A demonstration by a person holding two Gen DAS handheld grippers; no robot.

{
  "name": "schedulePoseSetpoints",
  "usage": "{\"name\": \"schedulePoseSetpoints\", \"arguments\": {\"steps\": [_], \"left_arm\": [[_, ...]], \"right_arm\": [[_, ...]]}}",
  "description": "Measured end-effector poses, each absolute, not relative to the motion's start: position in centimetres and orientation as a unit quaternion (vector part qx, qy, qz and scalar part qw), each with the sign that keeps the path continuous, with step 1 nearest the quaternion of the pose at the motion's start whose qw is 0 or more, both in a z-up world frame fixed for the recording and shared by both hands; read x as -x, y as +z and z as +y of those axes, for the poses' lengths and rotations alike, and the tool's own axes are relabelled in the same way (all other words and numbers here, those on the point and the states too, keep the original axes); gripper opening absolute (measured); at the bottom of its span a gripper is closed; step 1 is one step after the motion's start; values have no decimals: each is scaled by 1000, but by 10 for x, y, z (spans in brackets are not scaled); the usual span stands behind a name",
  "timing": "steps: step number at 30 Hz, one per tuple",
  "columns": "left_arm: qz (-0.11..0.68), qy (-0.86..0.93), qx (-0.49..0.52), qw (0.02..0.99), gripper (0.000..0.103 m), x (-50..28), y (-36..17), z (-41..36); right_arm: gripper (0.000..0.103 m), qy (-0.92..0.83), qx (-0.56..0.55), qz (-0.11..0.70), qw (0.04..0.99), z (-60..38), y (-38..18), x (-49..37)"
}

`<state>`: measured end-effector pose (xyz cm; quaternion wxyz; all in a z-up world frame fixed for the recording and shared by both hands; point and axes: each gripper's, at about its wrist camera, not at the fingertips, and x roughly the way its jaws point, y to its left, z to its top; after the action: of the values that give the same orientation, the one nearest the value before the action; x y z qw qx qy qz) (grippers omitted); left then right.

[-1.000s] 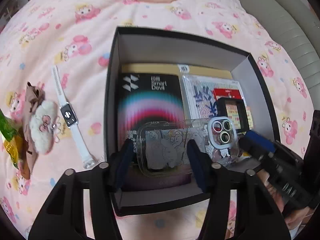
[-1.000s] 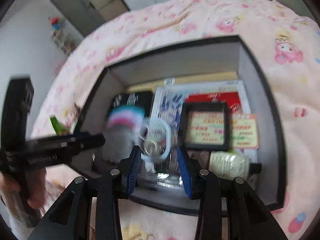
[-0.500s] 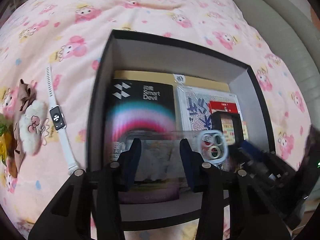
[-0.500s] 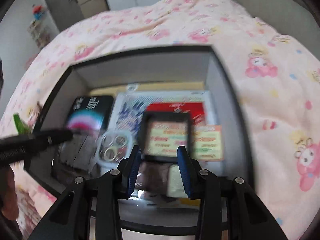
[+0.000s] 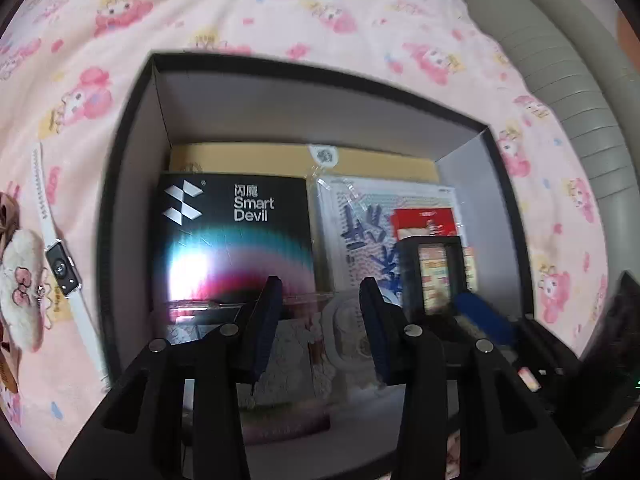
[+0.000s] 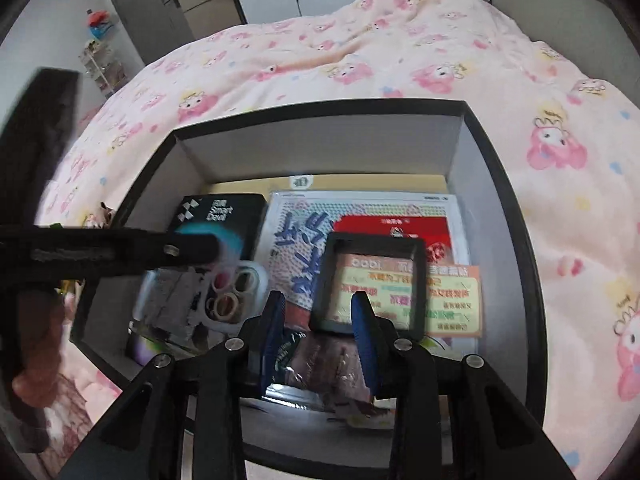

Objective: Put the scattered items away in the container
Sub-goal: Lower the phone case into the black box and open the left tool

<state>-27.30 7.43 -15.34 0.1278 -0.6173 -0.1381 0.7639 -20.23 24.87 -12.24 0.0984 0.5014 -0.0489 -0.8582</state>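
A black box with grey inner walls sits on the pink bedspread and holds a Smart Devil carton, a printed packet and a black-framed card. A clear phone case with a white camera ring lies low in the box, on the carton. My left gripper hovers just above it, fingers apart, pads not pressing on it. My right gripper hangs over the box near the black-framed card and a brown packet. Its jaws are closing on nothing. The case lies to its left.
Left of the box on the bedspread lie a white smartwatch and a fluffy white clip with a pink bow. A grey padded headboard runs along the right. A person's hand holds the left gripper's handle.
The left gripper's jaws have narrowed and it has moved in lower over the box. The right gripper has swung right, from the case's camera ring to the black-framed card.
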Motion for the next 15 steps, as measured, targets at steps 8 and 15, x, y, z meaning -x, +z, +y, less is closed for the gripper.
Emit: {"name": "schedulePoseSetpoints", "arguments": {"steps": [8,15], "left_arm": [[-136,763,623,110,42,267,-147,75],[-162,734,647,126,44,276,-166,72]], "right_arm": [[31,-849,-518,-56,86,252,-129,205],[31,-836,-536,-23,115,235,-136,195]]}}
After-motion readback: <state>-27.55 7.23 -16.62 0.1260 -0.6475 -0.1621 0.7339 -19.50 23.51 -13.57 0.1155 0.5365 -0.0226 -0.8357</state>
